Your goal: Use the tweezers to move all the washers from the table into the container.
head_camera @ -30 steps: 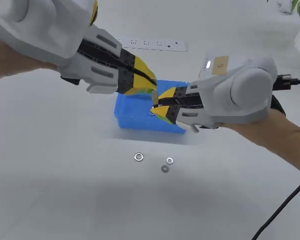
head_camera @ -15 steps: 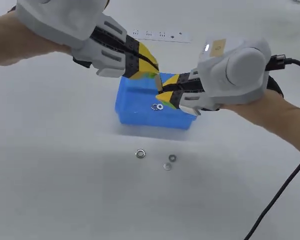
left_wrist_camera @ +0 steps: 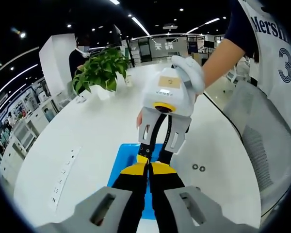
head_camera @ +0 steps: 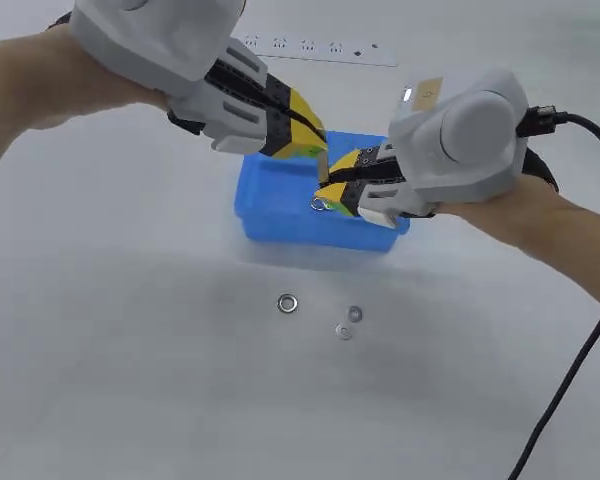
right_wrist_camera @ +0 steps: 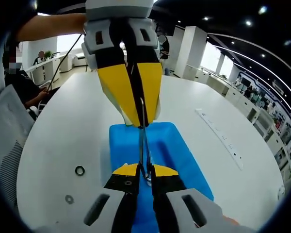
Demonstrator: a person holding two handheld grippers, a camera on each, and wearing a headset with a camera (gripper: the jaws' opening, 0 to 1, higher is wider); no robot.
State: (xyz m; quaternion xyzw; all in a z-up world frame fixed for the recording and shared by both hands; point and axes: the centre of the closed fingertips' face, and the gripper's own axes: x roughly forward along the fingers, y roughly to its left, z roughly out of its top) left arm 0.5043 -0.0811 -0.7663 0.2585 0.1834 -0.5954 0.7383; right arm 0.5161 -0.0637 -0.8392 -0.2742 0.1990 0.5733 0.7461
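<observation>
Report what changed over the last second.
Little visibly changed; the picture's shift is mostly the headset's. The left gripper and right gripper stay over the blue container, both shut on the tweezers, a washer by the right gripper's tip. The three loose washers lie where they were on the table.

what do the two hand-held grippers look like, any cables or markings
The left hand-held gripper and right hand-held gripper share rounded white shells, black jaw arms, yellow wedge tips. The right one has a tan label on top and a black cable at its rear. The forearms are unsleeved; the person wears a white jersey with dark lettering.
</observation>
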